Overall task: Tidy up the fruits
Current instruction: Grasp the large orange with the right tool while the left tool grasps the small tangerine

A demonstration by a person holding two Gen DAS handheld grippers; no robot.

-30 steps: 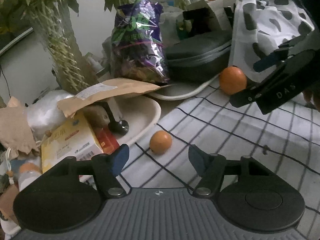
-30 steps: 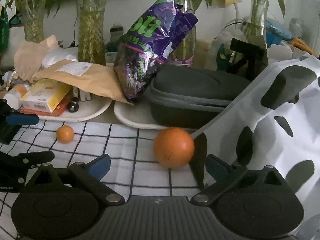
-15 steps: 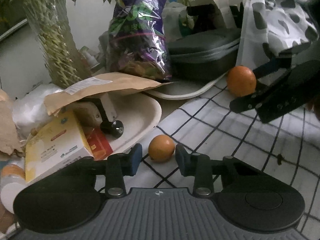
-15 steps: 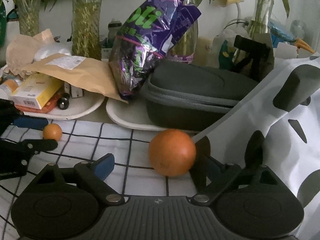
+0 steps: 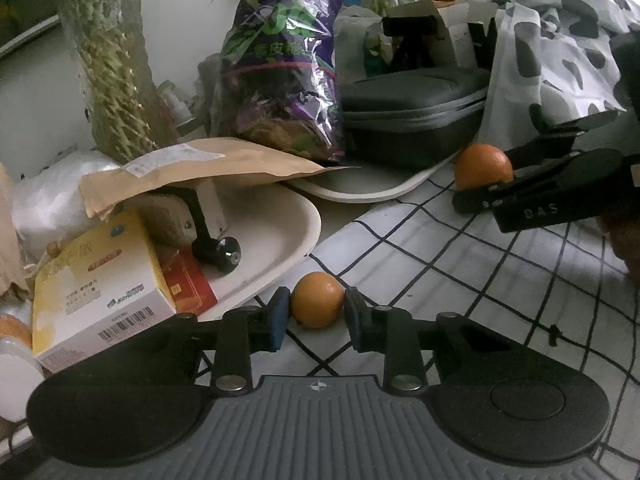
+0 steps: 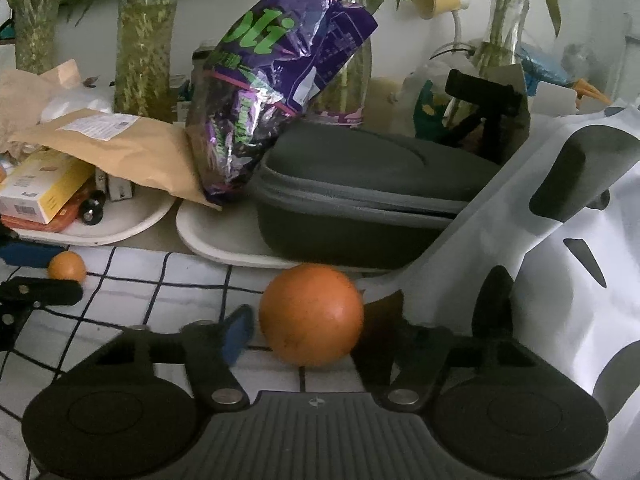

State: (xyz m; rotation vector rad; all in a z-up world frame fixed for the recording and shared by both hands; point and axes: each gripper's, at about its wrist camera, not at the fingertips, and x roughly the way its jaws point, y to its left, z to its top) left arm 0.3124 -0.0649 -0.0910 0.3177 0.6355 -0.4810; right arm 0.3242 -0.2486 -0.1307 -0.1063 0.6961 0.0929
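Observation:
A small orange lies on the black-checked white cloth, just in front of a white tray. My left gripper is closing and its blue pads touch the fruit on both sides. Further right, a bigger orange rests on the same cloth before a second white tray. My right gripper straddles it with jaws closing; a thin gap shows at the left pad, and the right pad is lost in shadow. The left wrist view shows the big orange between the right gripper's fingers.
The left tray holds a yellow box under a brown envelope. A dark zip case sits on the right tray, with a purple snack bag leaning beside it. A spotted white bag crowds the right. Plant vases line the back.
Both grippers came forward and down onto their oranges. The left jaws narrowed from wide apart to touching the small orange. The right jaws drew in around the big orange.

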